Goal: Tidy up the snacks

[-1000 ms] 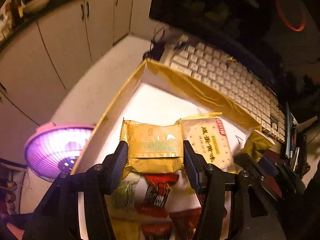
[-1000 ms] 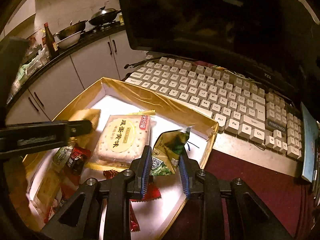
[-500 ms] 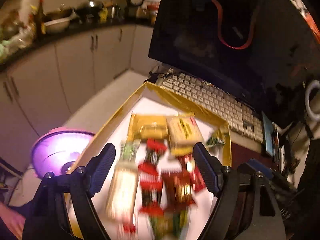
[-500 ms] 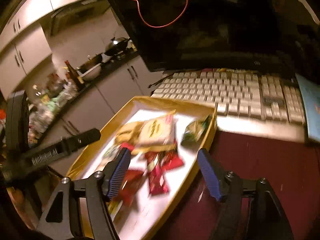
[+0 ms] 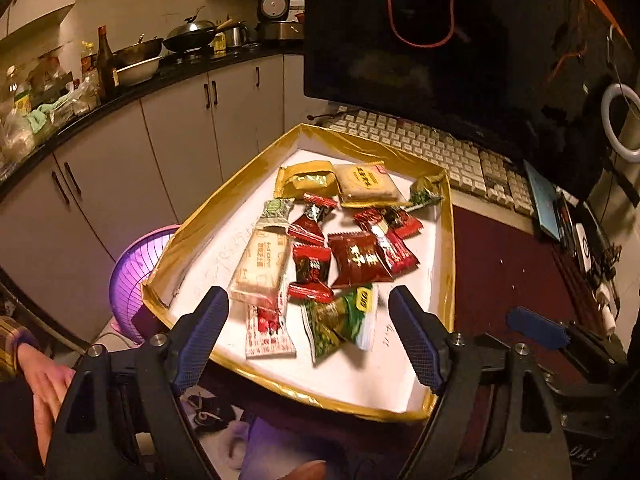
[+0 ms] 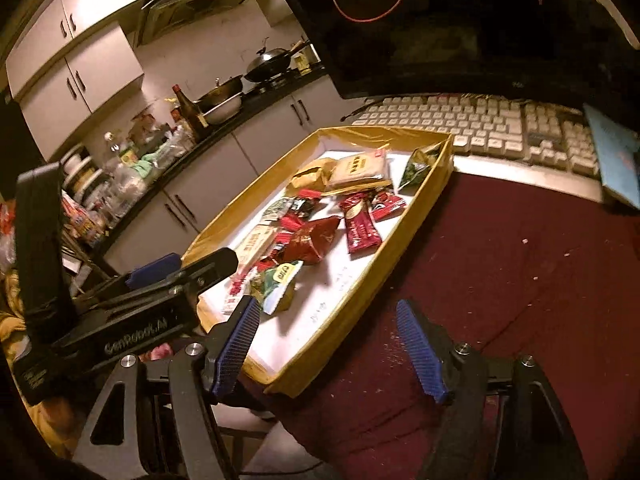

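While both jaws gape wide and empty, snacks (image 5: 352,256) lie in the tray (image 5: 447,240).

A shallow gold-rimmed tray (image 5: 224,204) with a white floor is holding the snacks. A gold packet (image 5: 306,182) and a tan cracker pack (image 5: 366,184) are lying side by side at 12 o'clock. Red candy wrappers (image 5: 360,258) are clustering at centre. A green pouch (image 5: 340,320) is lying at 6 o'clock.
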### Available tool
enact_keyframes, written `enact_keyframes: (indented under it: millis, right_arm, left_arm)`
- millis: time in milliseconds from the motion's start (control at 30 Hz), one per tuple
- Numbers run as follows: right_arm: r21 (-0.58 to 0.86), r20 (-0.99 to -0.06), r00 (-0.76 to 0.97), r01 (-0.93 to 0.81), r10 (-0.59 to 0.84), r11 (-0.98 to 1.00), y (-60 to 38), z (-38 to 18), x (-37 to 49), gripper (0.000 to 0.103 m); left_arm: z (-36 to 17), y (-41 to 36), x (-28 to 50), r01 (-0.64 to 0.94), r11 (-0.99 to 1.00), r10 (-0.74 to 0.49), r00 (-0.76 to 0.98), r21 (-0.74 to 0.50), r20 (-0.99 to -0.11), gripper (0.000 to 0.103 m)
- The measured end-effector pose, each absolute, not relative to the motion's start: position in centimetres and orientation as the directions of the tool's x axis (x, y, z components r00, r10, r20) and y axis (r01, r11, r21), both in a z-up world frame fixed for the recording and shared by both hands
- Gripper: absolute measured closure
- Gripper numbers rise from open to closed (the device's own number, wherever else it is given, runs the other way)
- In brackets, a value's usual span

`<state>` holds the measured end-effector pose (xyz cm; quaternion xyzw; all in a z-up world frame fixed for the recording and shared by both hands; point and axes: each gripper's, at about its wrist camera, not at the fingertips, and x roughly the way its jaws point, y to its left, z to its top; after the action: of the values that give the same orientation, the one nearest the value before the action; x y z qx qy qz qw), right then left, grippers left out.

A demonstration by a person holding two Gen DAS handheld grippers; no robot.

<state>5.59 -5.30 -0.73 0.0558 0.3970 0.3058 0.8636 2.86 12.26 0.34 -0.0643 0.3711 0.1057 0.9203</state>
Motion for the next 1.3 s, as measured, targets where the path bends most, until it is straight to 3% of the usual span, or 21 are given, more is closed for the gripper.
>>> enact_keyframes:
  millis: [733,1300]
  right_arm:
    - [0.313,-0.709,0.529,-0.358,0.467,0.88,-6.8,-0.3,4.8,0.03]
    - [0.315,-0.691,0.542,-0.371,0.479,0.874,-6.7,0.3,5.1,0.03]
  left_arm:
    - [0.2,12.0,0.4,-0.227,0.974,0.158,0.692,-0.005,-0.705,0.02]
    - [-0.4,12.0,0.5,-0.217,0.976,0.168,0.684,0.022,-0.71,0.02]
